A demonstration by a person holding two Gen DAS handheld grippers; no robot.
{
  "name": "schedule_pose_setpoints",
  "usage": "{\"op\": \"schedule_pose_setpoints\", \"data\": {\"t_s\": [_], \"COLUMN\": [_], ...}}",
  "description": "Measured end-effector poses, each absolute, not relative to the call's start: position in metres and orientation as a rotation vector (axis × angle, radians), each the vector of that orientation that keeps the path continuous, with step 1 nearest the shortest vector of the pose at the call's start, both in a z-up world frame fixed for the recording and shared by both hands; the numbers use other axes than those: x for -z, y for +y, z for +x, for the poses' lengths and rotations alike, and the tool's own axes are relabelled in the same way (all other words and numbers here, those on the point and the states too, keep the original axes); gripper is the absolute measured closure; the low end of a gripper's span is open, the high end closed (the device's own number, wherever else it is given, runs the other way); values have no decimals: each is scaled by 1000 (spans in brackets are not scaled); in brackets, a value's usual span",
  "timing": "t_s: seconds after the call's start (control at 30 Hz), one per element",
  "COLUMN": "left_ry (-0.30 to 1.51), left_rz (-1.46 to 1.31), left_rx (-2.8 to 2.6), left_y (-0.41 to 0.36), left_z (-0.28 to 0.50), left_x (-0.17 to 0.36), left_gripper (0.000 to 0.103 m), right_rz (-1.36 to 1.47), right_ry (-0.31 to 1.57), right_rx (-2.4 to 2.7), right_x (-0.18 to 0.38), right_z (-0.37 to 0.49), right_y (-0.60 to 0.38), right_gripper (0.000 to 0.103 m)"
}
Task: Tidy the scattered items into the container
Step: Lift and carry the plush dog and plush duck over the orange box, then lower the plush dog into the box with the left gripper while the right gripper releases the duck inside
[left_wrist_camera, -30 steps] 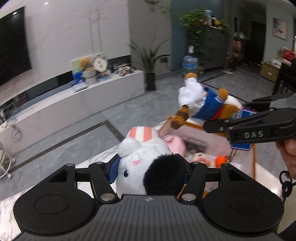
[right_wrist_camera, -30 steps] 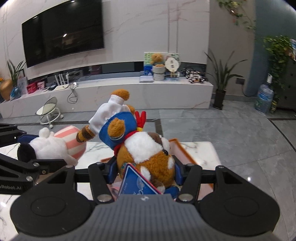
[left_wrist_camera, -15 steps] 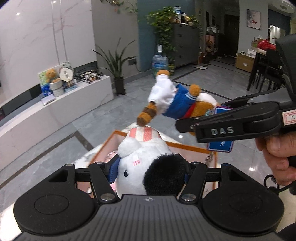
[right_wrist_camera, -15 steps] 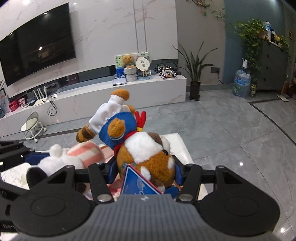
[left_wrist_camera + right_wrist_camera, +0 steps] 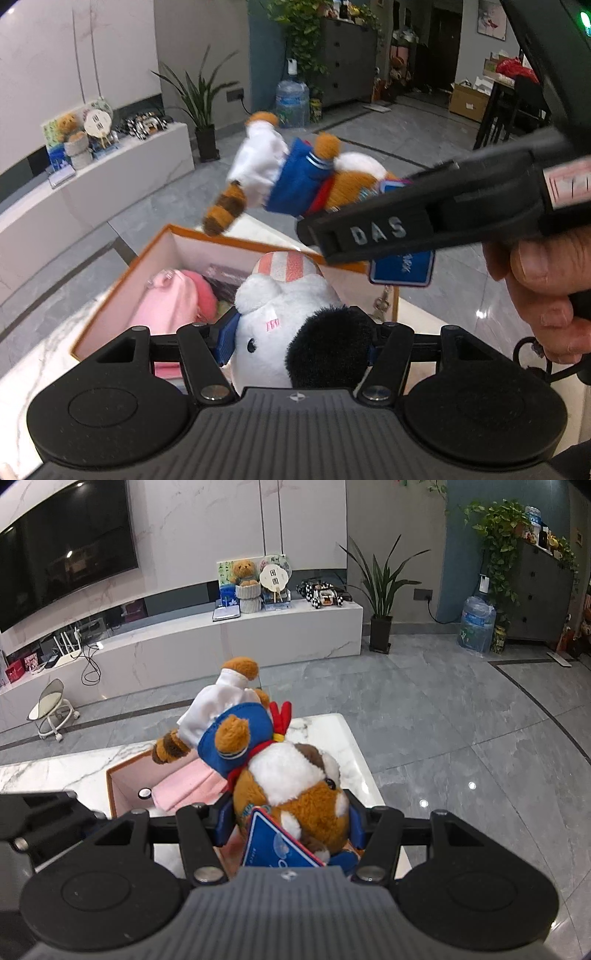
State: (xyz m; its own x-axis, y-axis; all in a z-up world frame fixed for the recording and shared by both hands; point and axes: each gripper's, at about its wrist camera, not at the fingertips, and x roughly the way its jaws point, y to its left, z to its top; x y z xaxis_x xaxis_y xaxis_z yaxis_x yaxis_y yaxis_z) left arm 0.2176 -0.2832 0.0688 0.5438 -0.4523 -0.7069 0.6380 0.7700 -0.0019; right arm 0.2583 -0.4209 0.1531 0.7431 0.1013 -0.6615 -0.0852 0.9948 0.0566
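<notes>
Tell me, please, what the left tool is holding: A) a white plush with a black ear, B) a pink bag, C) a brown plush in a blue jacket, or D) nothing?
A: the left tool clamps the white plush above the box.

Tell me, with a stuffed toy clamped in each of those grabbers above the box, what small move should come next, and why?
Probably lower the left gripper a little further into the orange box before opening. Its white plush hangs over the box's open interior, above the pink item already inside, while the right gripper with the brown plush looks nearer the box's edge.
</notes>
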Motion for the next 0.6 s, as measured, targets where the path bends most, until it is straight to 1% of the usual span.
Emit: {"op": "schedule_pose_setpoints", "data": {"t_s": [0.37,0.6], "left_ry": [823,850], "left_rz": [281,298], "left_rx": [673,678], "left_y": [-290,-296], "left_z": [223,221], "left_x": [-39,-27], "left_gripper": [32,32], "right_rz": [-20,-40], "right_ry": [847,888], "right_rx": [-78,-76], "right_x": [-121,-110], "right_z": [269,272], "right_y": [-420,-418], "right_gripper": [43,43]}}
